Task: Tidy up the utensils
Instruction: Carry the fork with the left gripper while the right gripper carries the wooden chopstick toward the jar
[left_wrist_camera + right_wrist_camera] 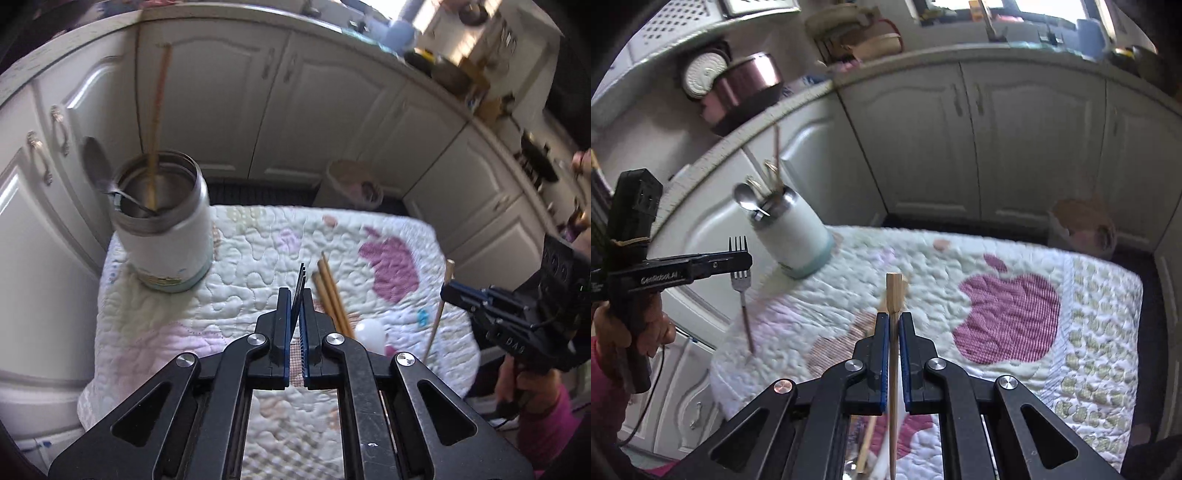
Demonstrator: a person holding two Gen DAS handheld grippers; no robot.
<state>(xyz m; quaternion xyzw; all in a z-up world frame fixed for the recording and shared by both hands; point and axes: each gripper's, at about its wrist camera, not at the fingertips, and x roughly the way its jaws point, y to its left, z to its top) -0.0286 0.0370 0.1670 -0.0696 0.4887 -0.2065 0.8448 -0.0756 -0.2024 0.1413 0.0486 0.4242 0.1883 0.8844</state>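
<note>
My left gripper [294,295] is shut on a fork [298,291], tines up, above the quilted table; the right wrist view shows the same fork [741,278] in that gripper [737,258]. My right gripper [894,318] is shut on a wooden chopstick [894,295], also seen at the right in the left wrist view [441,295]. A white steel-rimmed utensil cup [166,225] stands at the table's far left, holding a spoon and chopsticks; it also shows in the right wrist view [792,236]. Two chopsticks [330,291] and a white spoon [371,332] lie on the quilt.
The quilt [1015,314] with pink apple patches covers a small table. White kitchen cabinets [314,110] stand behind, with a cluttered counter above. A lined bin [354,184] sits on the floor beyond the table's far edge.
</note>
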